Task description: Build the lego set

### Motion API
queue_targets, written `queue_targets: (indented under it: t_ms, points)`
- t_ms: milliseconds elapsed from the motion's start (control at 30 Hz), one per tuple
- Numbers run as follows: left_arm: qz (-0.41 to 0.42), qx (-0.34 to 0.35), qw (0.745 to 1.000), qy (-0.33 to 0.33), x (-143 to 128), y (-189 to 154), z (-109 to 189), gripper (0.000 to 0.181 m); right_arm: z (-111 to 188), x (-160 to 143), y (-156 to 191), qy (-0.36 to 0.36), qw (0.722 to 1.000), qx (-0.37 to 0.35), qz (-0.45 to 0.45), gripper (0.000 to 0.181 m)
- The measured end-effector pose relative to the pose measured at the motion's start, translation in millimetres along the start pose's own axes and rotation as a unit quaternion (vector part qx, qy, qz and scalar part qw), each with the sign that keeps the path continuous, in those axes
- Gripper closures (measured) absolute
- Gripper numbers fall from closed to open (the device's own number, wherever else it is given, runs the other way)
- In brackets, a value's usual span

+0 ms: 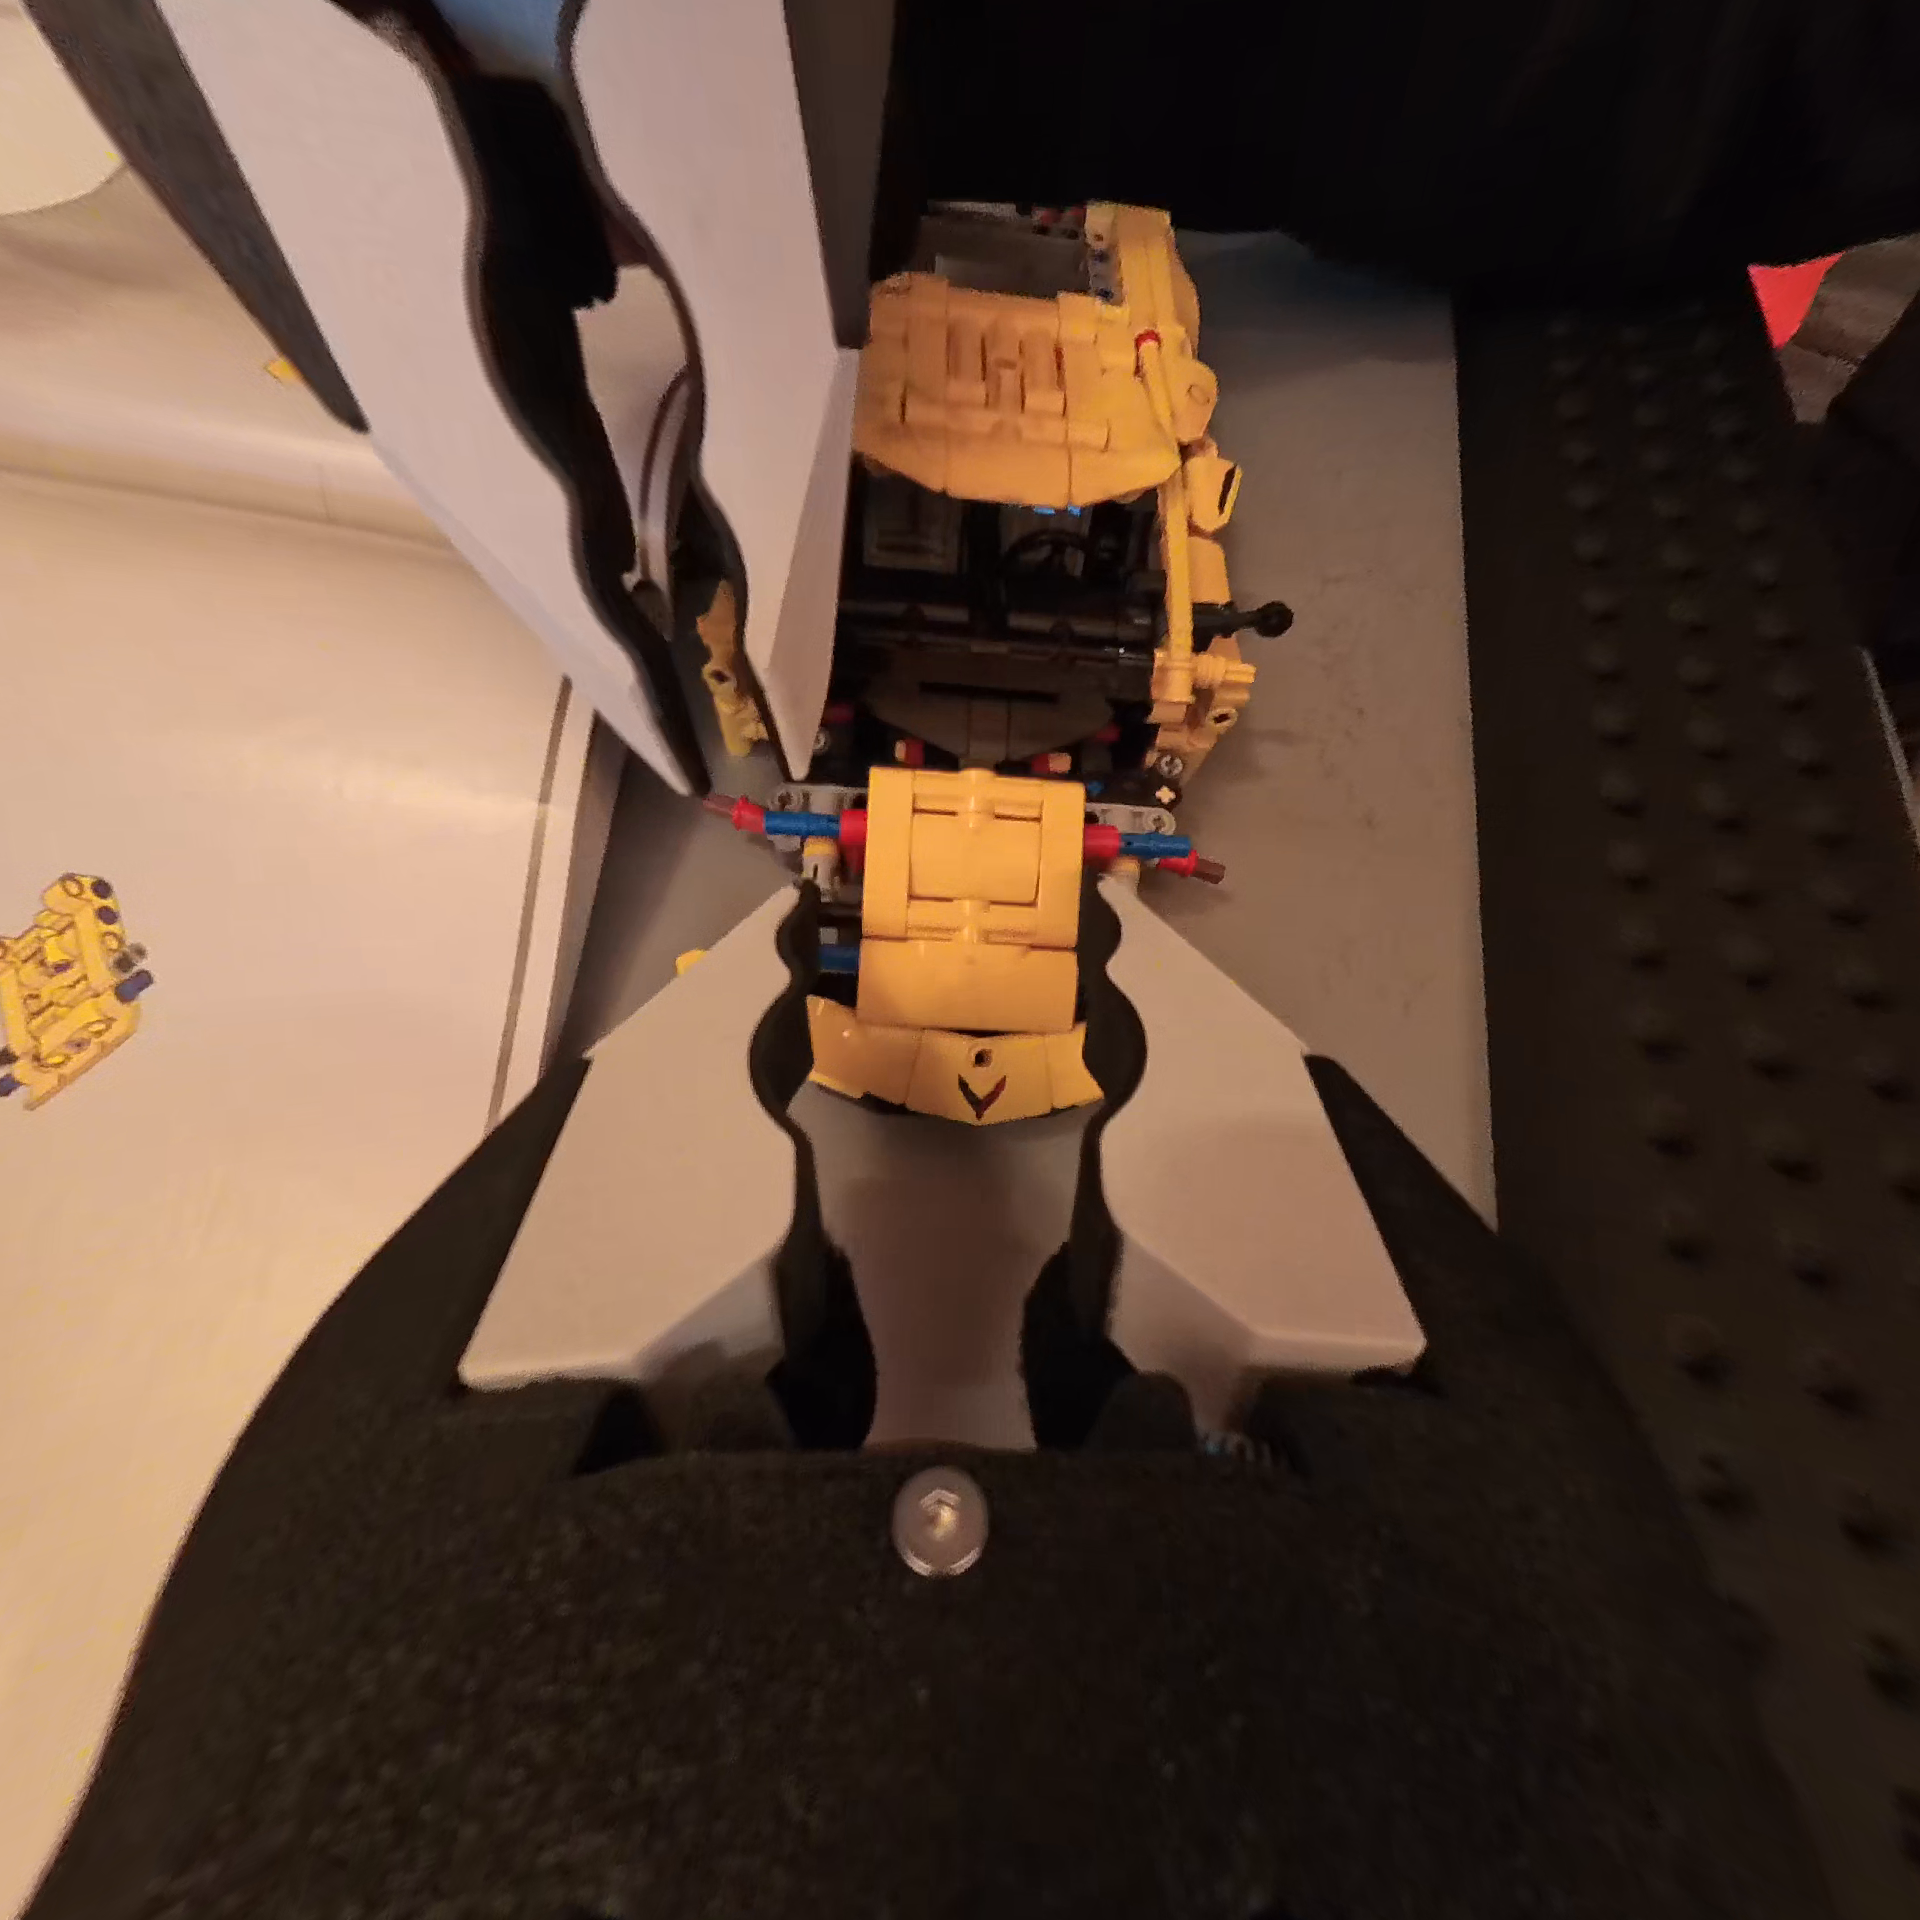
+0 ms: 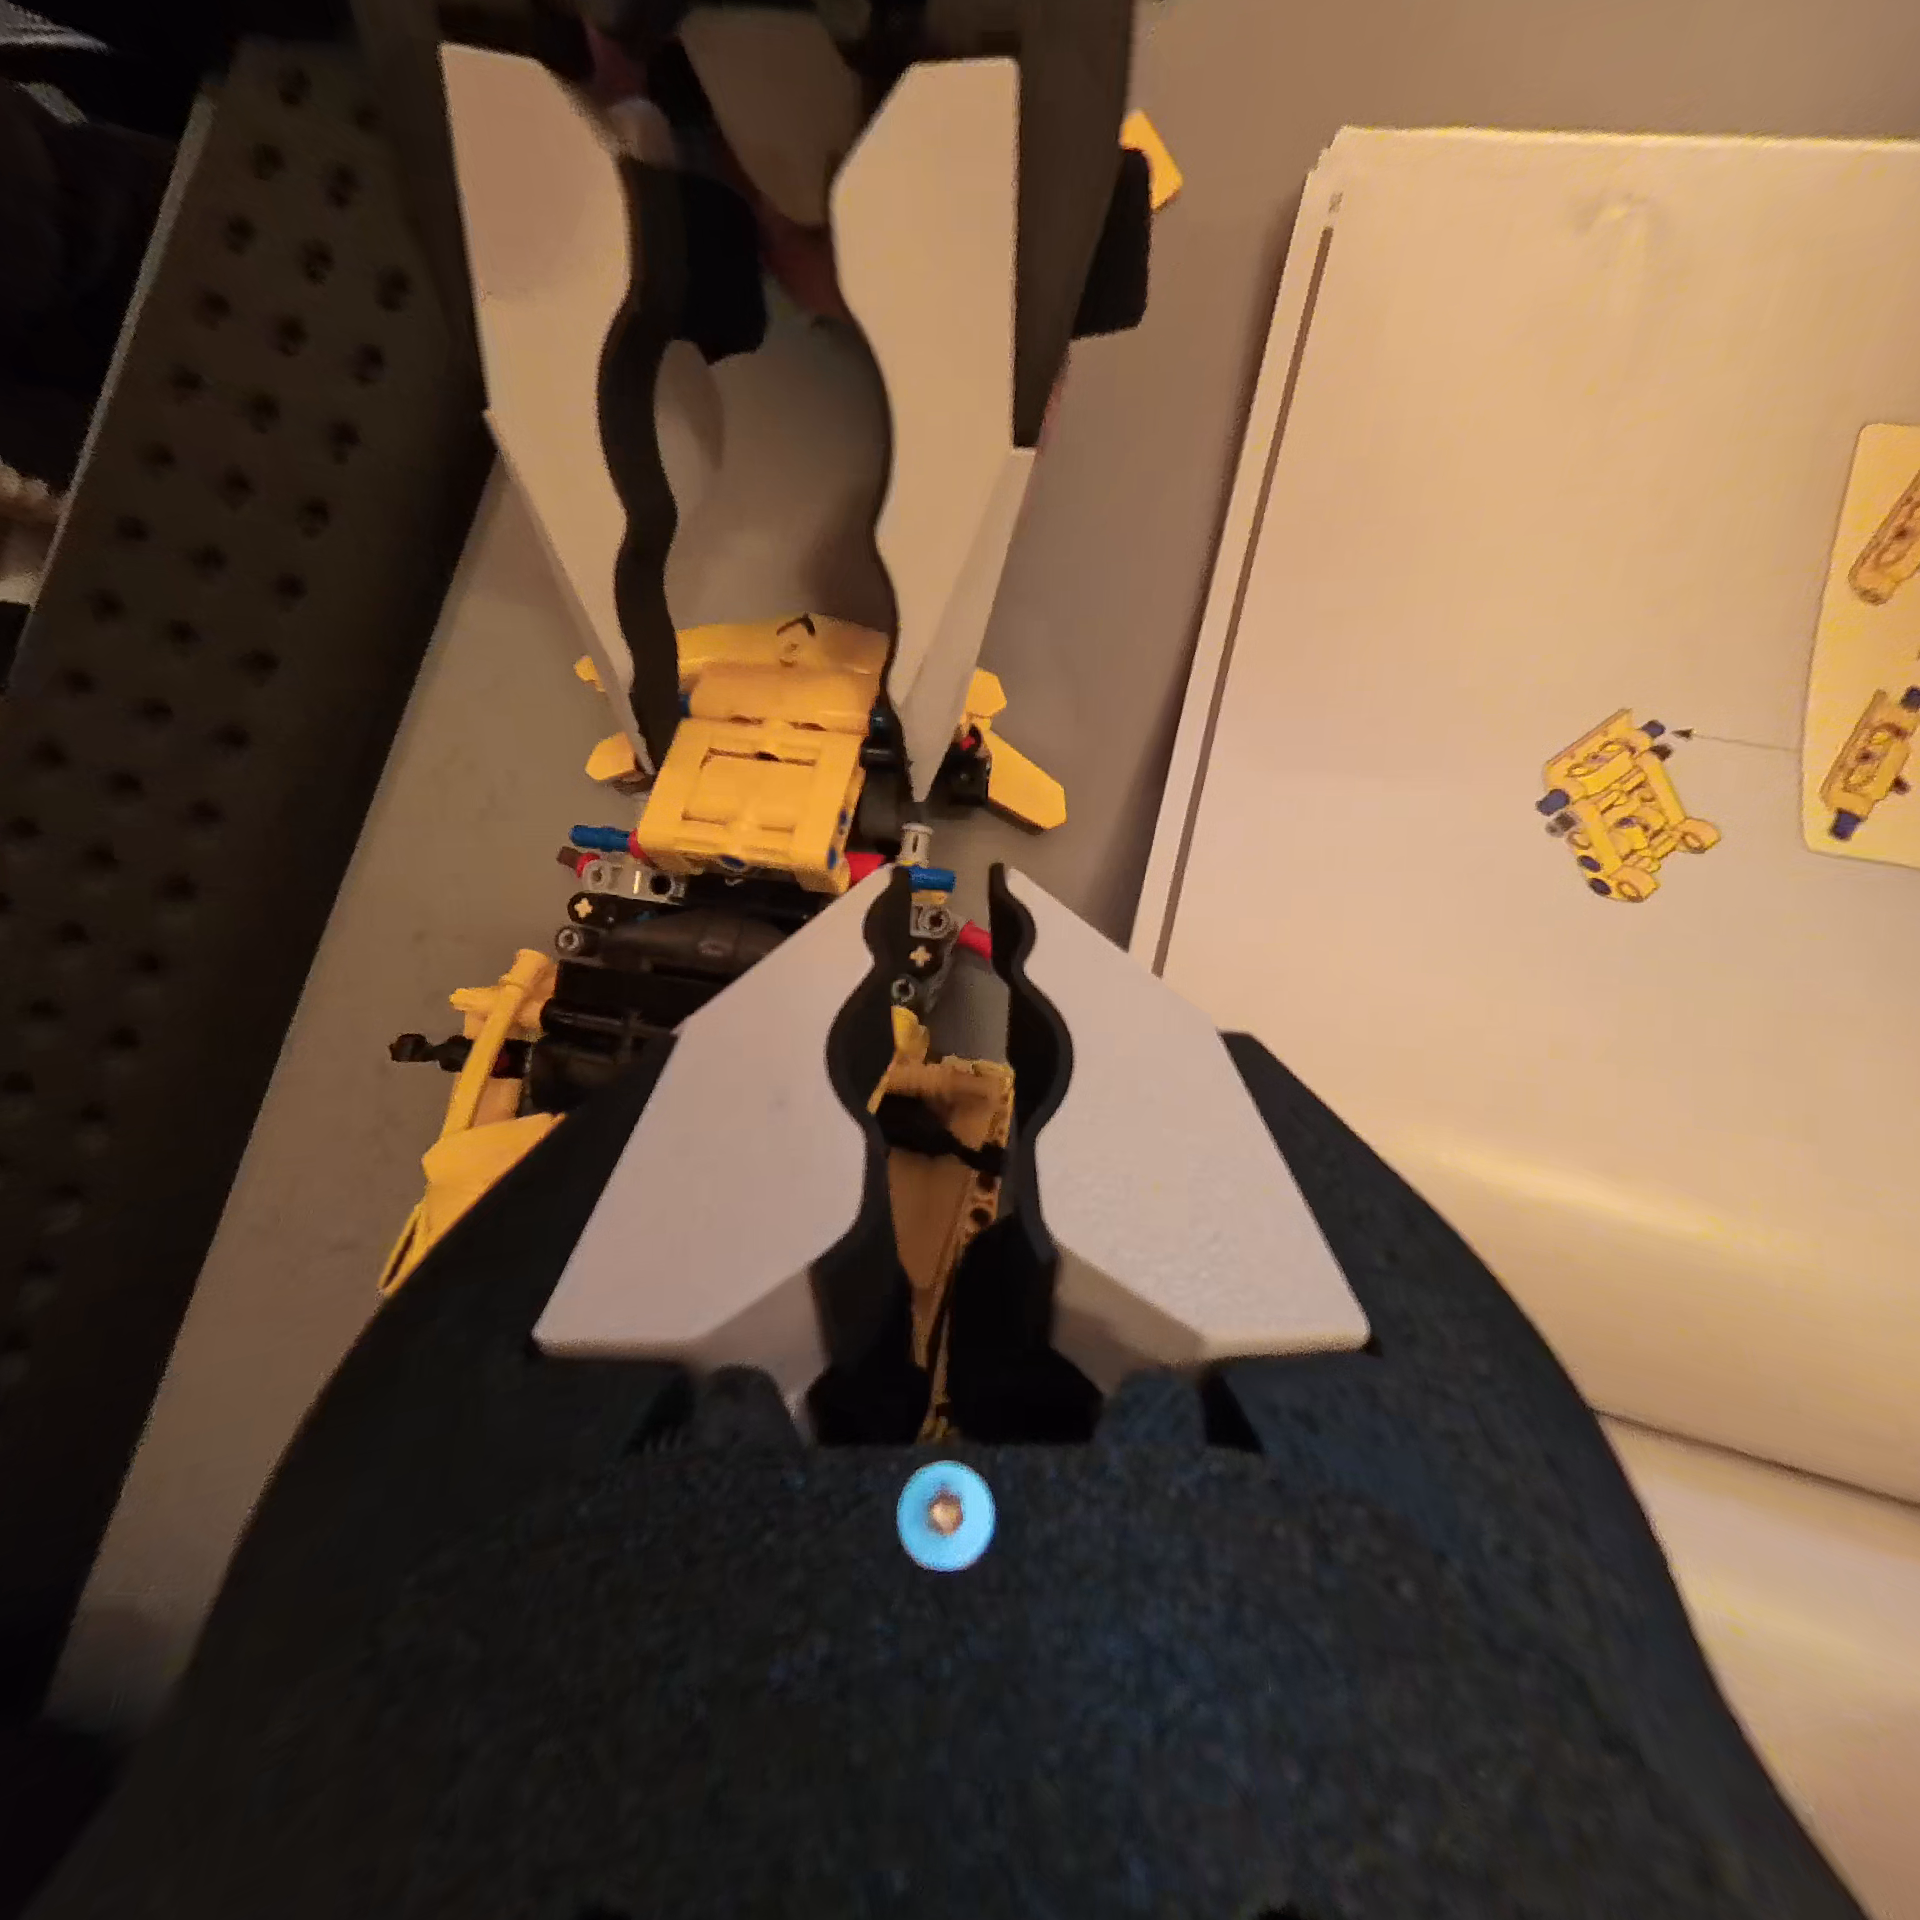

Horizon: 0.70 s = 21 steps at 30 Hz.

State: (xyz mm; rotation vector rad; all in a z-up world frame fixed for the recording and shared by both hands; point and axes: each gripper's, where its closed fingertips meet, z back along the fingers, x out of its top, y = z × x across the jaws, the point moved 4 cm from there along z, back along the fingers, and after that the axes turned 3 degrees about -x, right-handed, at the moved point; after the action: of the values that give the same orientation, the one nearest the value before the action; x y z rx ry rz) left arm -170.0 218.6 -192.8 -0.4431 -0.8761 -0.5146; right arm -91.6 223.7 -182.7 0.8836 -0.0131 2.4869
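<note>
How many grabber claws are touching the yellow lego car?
2. The left gripper straddles the yellow lego car at its nose. The right gripper closes around the car's side panel, further back. No other claws show, though the views are narrow.

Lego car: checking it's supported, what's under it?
The car rests on a grey table. The left gripper straddles its hood; anything beneath its body is hidden.

lego car (image 1: 1039,582): yellow panels, black cabin, blue/red axle pins. left gripper (image 1: 951,904) and right gripper (image 2: 940,883): light grey fingers, black wavy pads. Table (image 1: 1340,831) was grey, booklet (image 2: 1507,582) cream with yellow diagrams at frame right, black dotted board (image 1: 1683,935) lower right
</note>
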Motion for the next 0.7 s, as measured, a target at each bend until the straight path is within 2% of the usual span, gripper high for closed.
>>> queue_targets:
  t_ms: [300,367,433,533,700]
  points:
    - [-0.003,0.013,0.999,0.031,-1.2,-2.0,4.7,0.132,9.5,-1.0,5.2,0.004,0.999,-0.035,0.000,0.155]
    - [0.002,0.014,0.999,0.038,-1.1,-2.6,4.6,0.132,10.1,1.2,17.1,-0.009,1.000,-0.010,-0.003,0.141]
    - [-0.002,0.020,0.999,0.046,-0.3,-3.0,4.0,0.132,7.4,2.0,23.4,-0.010,1.000,-0.009,0.010,0.135]
    - [-0.004,0.029,0.998,0.054,0.9,-3.1,2.1,0.132,0.0,0.2,26.7,0.022,0.999,-0.027,0.026,0.101]
    - [-0.018,0.034,0.997,0.069,0.9,-5.8,-1.3,0.132,-6.2,3.2,37.6,0.043,0.996,-0.063,0.045,0.072]
